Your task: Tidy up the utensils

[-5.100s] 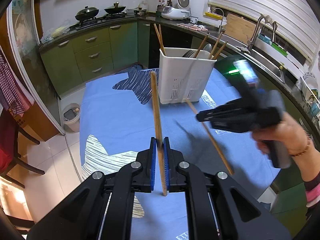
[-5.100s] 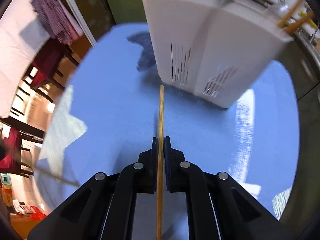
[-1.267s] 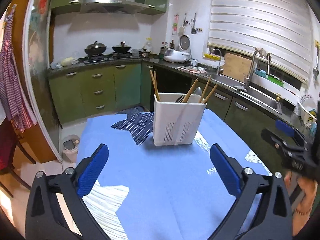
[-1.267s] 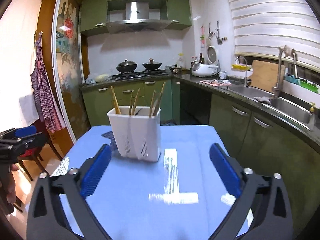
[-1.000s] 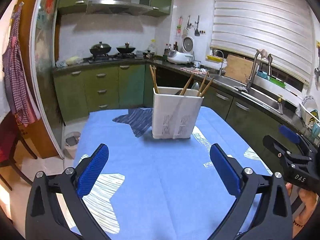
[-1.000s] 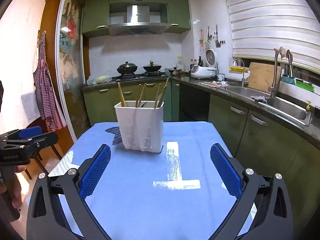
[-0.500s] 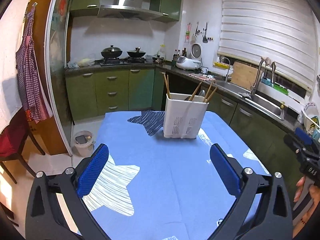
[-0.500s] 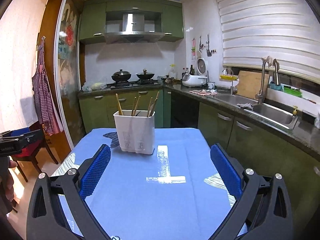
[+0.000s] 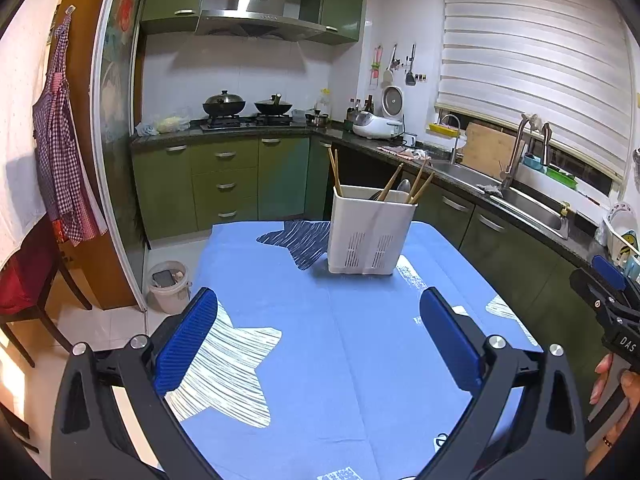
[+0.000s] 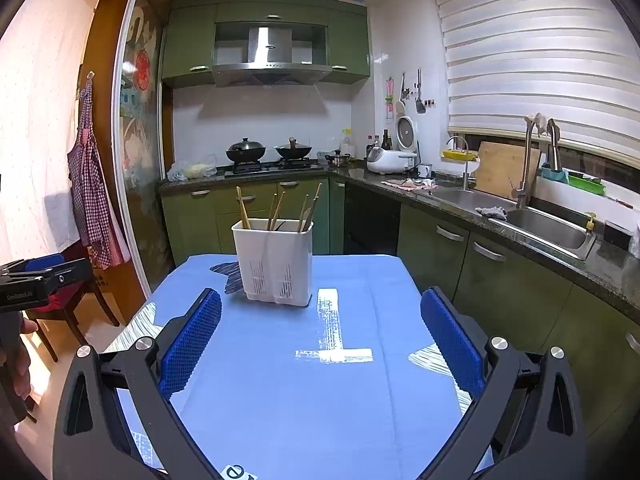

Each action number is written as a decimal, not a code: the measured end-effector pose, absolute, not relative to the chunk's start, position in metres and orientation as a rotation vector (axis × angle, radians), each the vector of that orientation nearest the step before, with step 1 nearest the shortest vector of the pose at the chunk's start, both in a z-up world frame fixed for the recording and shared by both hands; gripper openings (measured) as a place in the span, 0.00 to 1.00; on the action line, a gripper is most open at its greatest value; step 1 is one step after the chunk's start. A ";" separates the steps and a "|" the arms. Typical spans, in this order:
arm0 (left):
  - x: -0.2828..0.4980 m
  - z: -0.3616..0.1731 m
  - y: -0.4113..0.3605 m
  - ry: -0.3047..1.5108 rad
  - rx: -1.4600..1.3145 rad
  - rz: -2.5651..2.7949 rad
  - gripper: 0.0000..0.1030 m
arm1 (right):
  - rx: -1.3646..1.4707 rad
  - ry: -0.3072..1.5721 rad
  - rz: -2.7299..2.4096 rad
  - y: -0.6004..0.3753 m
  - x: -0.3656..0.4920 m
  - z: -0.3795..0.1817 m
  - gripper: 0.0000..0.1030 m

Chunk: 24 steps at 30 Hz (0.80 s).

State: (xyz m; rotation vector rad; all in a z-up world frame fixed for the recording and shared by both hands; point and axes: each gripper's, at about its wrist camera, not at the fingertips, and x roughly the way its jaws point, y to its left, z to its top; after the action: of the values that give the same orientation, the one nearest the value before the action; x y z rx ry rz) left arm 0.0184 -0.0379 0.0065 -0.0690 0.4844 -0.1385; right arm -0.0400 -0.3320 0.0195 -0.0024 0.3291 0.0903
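Up front on the left wrist view, my left gripper [image 9: 318, 336] hung spread wide and empty above the blue tablecloth [image 9: 340, 360], the white utensil holder [image 9: 370, 232] with its chopsticks [image 9: 335, 172] well beyond. Likewise, on the right wrist view my right gripper [image 10: 320, 340] gaped empty, short of that holder [image 10: 274, 260].

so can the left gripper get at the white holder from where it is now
Probably yes. The left gripper is open and faces the holder across bare blue cloth, with nothing lying between them; the right gripper sits off to the side.
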 end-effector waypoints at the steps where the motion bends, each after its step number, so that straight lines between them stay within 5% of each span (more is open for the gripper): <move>1: 0.018 0.006 -0.037 0.486 -0.069 -0.138 0.94 | -0.002 0.328 0.091 -0.332 -0.040 0.020 0.96; 24: 0.020 0.005 -0.034 0.498 -0.071 -0.139 0.94 | 0.009 0.337 0.111 -0.333 -0.034 0.019 0.96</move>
State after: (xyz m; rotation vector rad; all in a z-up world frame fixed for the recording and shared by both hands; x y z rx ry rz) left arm 0.0202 -0.0335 0.0052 -0.0708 0.4976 -0.1390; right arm -0.0343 -0.3333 0.0192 0.0087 0.3371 0.1111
